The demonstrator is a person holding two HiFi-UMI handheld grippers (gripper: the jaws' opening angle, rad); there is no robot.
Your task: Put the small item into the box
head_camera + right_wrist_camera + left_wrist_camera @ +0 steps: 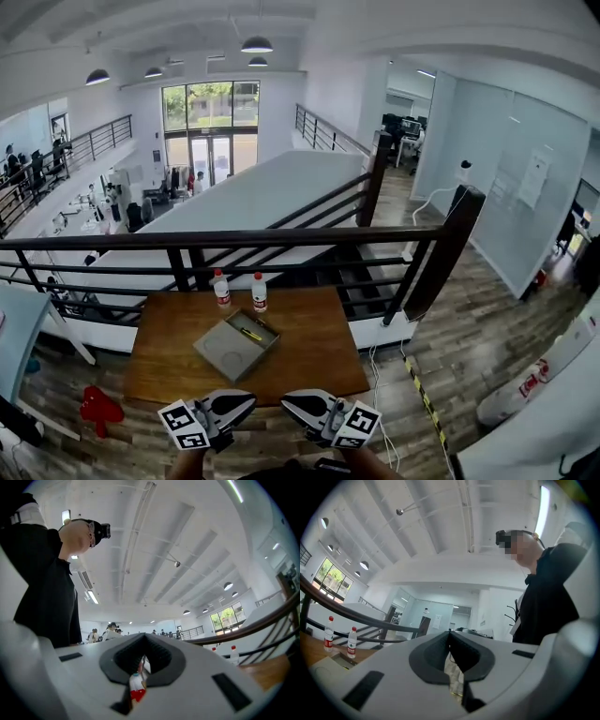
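A small yellow item (251, 334) lies inside the open grey box (225, 356) on the wooden table (319, 361). Both grippers hover off the table's near edge, close to the person's body, with their tips turned toward each other. My left gripper (249, 402) is shut and holds nothing, and so is my right gripper (287, 402). In the left gripper view the jaws meet at the left gripper's tips (450, 633), aimed up past the person's dark top (548, 597). In the right gripper view the right gripper's tips (143, 638) also meet.
Two water bottles with red caps (222, 289) (259, 292) stand at the table's far edge, in front of a dark railing (281, 239). A red object (98, 408) lies on the floor to the left. Yellow-black tape (422, 394) and cables run along the floor on the right.
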